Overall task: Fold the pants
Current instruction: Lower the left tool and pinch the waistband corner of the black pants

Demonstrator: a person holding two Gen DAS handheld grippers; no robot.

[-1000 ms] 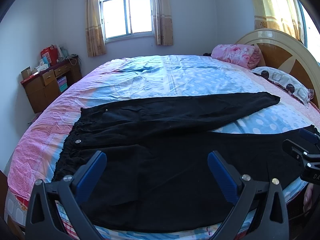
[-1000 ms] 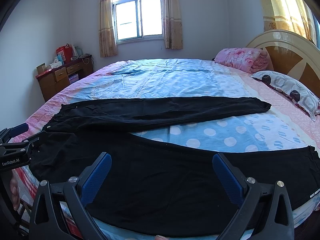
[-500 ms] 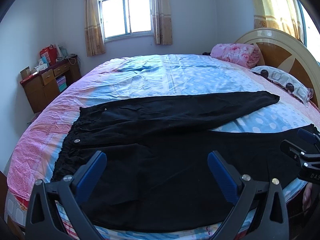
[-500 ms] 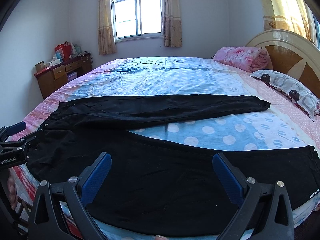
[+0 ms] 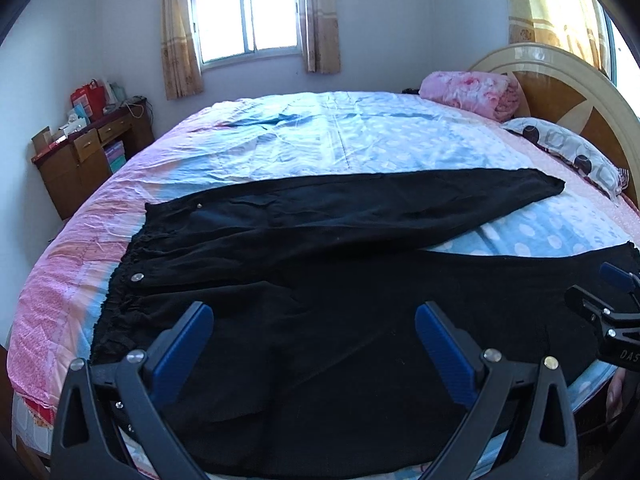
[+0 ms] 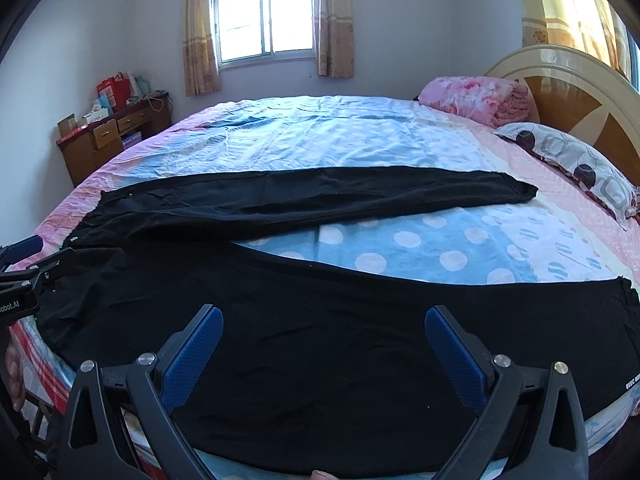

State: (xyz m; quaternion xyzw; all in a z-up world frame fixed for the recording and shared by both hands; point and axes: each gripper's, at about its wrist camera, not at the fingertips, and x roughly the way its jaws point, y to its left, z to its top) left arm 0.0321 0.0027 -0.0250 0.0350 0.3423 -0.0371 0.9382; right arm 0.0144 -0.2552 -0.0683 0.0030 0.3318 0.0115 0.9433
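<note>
Round bed [image 5: 360, 136], polka-dot sheet; matte black pants [image 5: 320, 272] spread flat. Left hand-held gripper [image 5: 314, 344] and right hand-held gripper [image 6: 324, 346]: jaws wide, empty.

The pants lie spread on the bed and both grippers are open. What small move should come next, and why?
Probably lower both grippers onto the near leg and close on its edge. The pants lie flat with their legs apart, the far leg beyond a strip of bed. The left gripper and the right gripper hover open above the cloth, holding nothing.
</note>
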